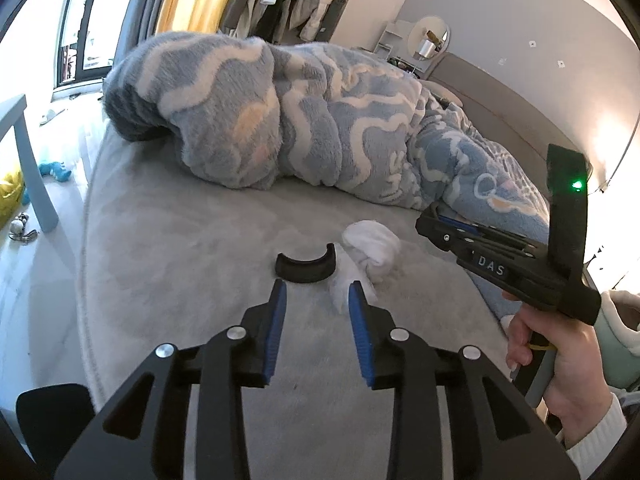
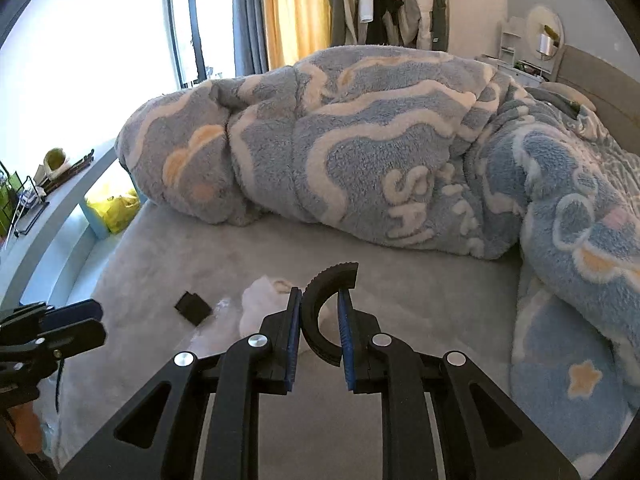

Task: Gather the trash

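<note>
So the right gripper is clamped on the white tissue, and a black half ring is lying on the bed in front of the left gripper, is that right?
Not quite: the right gripper is clamped on a black half ring, not the white tissue, as the right wrist view shows. Another black half ring does lie on the bed before the left gripper.

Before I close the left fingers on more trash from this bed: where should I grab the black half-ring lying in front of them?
Take the half-ring at the middle of its arc, coming from the near side and above. It lies flat with its open side facing away, so one finger can probably drop inside the curve and one outside, pinching the thin wall.
</note>
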### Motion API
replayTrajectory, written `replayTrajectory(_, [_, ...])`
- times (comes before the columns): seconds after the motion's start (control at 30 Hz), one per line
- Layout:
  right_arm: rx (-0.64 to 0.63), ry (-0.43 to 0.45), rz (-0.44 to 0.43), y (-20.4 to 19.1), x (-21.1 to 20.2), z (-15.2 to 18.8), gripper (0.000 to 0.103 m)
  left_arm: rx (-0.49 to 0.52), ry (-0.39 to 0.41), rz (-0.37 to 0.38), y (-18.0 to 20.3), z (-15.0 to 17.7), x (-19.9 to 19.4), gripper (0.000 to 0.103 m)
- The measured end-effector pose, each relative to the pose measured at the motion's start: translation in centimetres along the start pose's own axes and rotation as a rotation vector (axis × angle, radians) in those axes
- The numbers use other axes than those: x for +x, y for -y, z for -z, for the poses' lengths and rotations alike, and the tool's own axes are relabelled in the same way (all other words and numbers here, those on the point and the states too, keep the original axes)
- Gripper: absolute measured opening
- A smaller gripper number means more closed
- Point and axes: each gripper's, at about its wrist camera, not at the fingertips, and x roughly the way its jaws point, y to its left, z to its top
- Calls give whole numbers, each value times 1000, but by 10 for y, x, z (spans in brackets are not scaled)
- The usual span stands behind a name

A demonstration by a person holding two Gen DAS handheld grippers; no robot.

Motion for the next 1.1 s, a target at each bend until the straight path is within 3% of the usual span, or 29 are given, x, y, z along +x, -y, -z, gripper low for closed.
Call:
replayTrajectory(0.2, [10,-15,-1,30,15,5,18,-30,-15,30,10,-11,42,33])
replayTrajectory(0.3, [68,-37,-53,50,25,8,18,-34,-25,19,9,-14,59,33])
replayTrajectory(0.37, [71,-49,-54,55,30,10,18,-78,-35,17,0,-14,68,25])
replayTrajectory(0.53, [104,-71,-81,69,36,12,18,-199,-52,114,-18,-14,82,18])
replayTrajectory(0.77, [106,-57,-84,68,29,10,18,-202,-35,117,-20,-17,74,10])
replayTrajectory(1.1, [93,-27,-84,55,8,4,18,-147,0,66,-16,-18,40,8])
